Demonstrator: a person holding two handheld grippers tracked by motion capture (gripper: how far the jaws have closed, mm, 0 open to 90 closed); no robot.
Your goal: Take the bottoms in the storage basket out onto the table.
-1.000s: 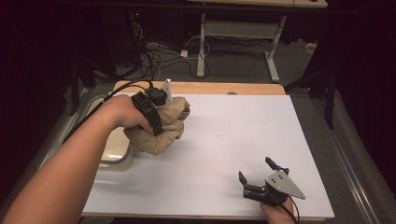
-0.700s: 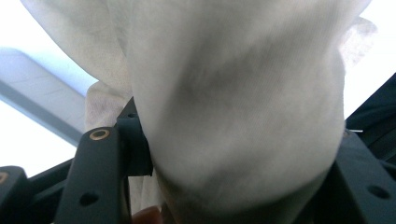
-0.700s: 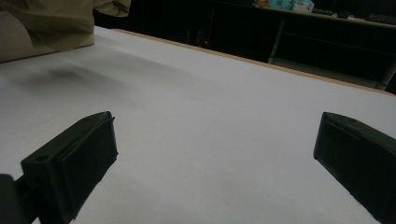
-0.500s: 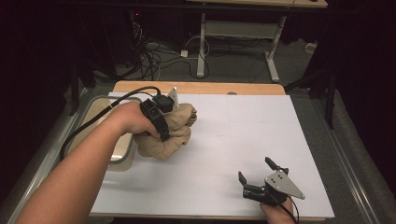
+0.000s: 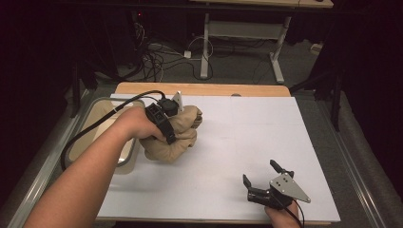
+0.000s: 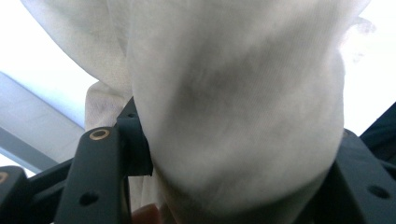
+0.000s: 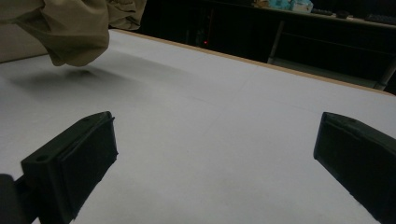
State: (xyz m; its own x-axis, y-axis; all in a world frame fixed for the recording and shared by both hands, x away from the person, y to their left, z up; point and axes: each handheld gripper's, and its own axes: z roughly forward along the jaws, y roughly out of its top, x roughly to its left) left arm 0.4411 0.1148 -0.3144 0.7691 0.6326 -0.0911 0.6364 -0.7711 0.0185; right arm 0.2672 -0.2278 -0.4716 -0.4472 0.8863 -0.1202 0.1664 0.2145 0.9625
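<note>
A crumpled beige cloth (image 5: 178, 140) hangs bunched in my left gripper (image 5: 172, 122), just above the left part of the white table sheet (image 5: 247, 128). In the left gripper view the cloth (image 6: 233, 107) bulges between the two black jaws, and my left gripper (image 6: 243, 191) is shut on it. In the right gripper view the same cloth (image 7: 74, 32) hovers at the upper left, with its shadow on the sheet beneath. My right gripper (image 5: 260, 172) rests near the front right edge, open. Nothing but bare sheet lies between the jaws of the right gripper (image 7: 215, 154).
A shallow tub with a metal rim (image 5: 83, 128) sits at the table's left edge, partly under the left forearm. A wooden strip (image 5: 204, 89) borders the far edge. Beyond it are dark floor, cables and a desk frame (image 5: 242, 28).
My left hand has carried the cloth rightward and lower, from beside the tub to over the white sheet. The right gripper has stayed where it was.
</note>
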